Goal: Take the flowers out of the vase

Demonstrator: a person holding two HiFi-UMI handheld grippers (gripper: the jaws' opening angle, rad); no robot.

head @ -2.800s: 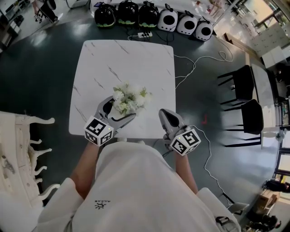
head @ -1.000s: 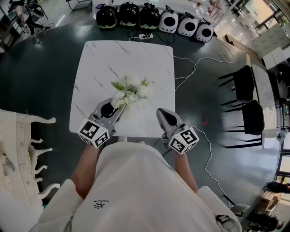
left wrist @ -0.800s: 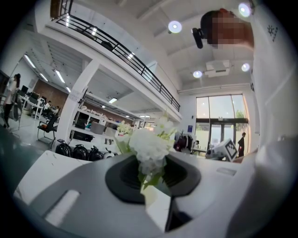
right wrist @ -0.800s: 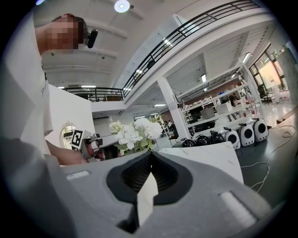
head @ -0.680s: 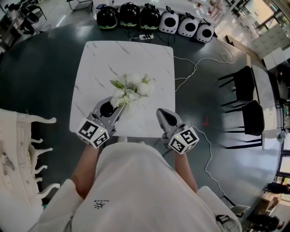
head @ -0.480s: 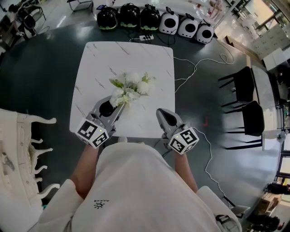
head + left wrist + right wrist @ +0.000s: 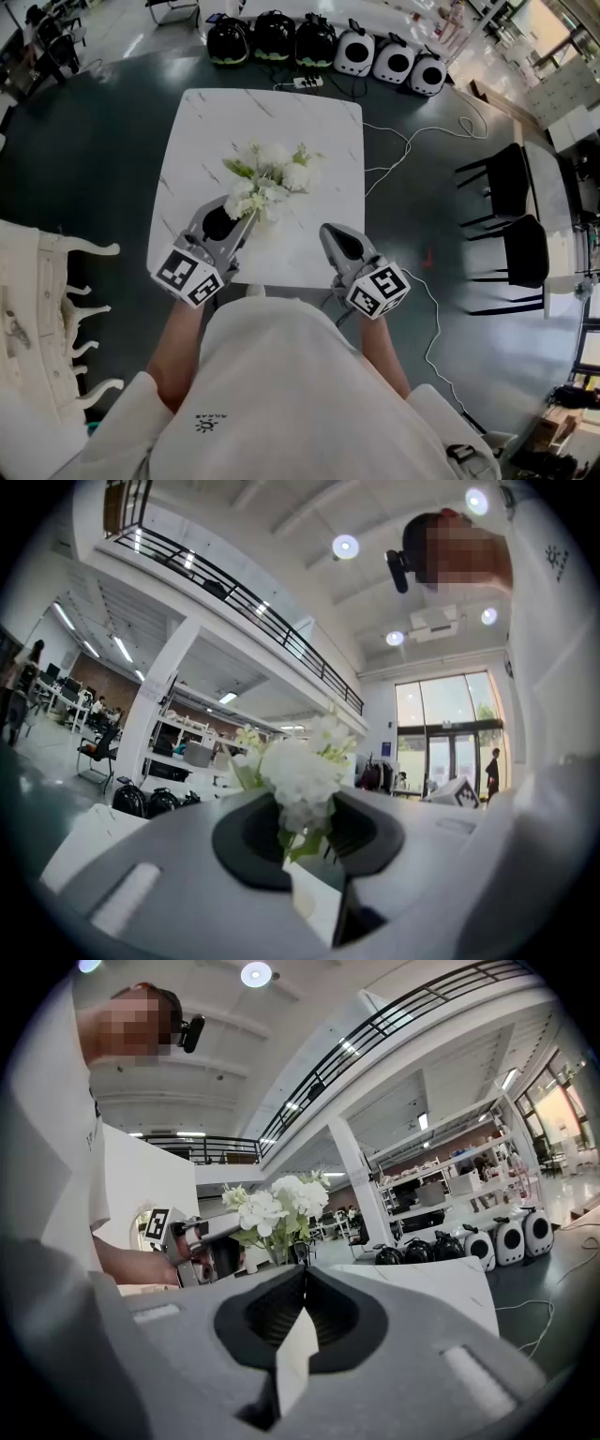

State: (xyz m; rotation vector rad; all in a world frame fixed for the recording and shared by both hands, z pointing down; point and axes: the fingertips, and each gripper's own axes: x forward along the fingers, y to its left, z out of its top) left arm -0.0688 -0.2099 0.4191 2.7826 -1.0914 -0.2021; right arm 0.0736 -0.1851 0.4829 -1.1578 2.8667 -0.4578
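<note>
Dark glossy floor (image 7: 94,150) surrounds a white marble-patterned surface (image 7: 309,131). Along its far side stands a row of rounded black and white cases (image 7: 323,42), with a power strip (image 7: 307,82) just in front of them. At the far left of the head view is a white carved chair (image 7: 47,272).

Next comes the left gripper (image 7: 236,223), over the near left part of the surface, pointing level toward the far side. Its jaws stand narrow and are closed on the green stems of the flowers (image 7: 272,178). In the left gripper view the stems pass between the dark pads (image 7: 248,832) and the white blooms (image 7: 300,771) rise just above them. The bunch of white blossoms and pale green leaves hangs over the middle of the surface, just beyond the jaw tips. The vase is hard to make out in any view; it may be hidden beneath the blooms.

To the right, the right gripper (image 7: 335,234) sits at the near right edge of the surface, well apart from the flowers. Its jaws are pressed together with nothing between them. Its own view shows the bunch (image 7: 277,1208) off to the left, held by the other gripper.

Farther right, a white cable (image 7: 412,141) trails across the floor toward two black chairs (image 7: 511,178).
</note>
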